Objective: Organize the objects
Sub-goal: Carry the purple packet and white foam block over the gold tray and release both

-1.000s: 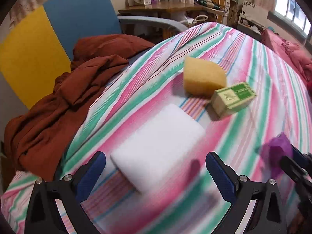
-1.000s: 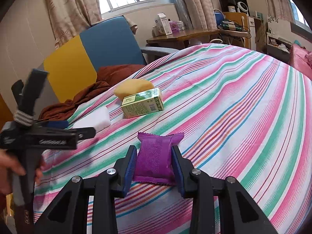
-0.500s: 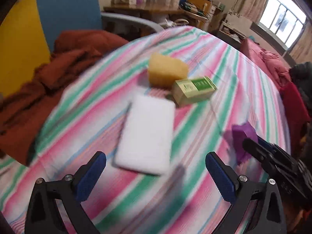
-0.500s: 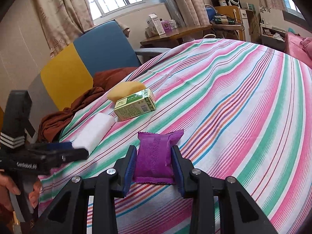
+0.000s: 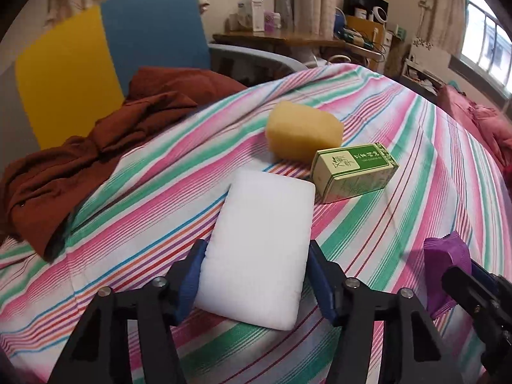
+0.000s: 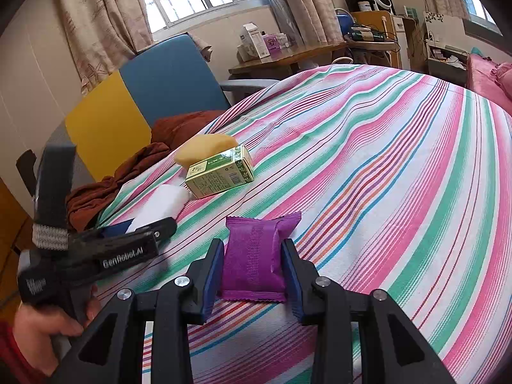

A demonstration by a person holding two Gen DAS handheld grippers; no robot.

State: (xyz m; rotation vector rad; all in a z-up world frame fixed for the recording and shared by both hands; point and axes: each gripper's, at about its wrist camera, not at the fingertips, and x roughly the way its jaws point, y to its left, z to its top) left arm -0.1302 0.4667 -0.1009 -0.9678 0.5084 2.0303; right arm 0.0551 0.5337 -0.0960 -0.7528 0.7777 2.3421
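Note:
A white sponge block (image 5: pixel 265 224) lies on the striped sheet (image 5: pixel 416 128). My left gripper (image 5: pixel 256 249) straddles its near end; its jaws are closing and the blue pads (image 5: pixel 193 272) touch the block's two long sides. Just beyond lie a yellow sponge (image 5: pixel 304 131) and a green carton (image 5: pixel 352 169), side by side. My right gripper (image 6: pixel 252 249) is shut on a purple sachet (image 6: pixel 252 240) that rests on the sheet. The right wrist view shows the left gripper (image 6: pixel 153 227) at lower left, held by a hand (image 6: pixel 41 323), with the white sponge (image 6: pixel 163 201) in it.
A rumpled brown cloth (image 5: pixel 96 160) drapes over the bed's left edge. Behind it stands a blue and yellow chair (image 5: pixel 150 41). A wooden desk (image 5: pixel 288 36) with boxes is at the back, and pink bedding (image 5: pixel 486 121) lies at the far right.
My left gripper moved in over the white sponge and its jaws came in from wide open onto the block's sides. The right gripper kept still on the purple sachet.

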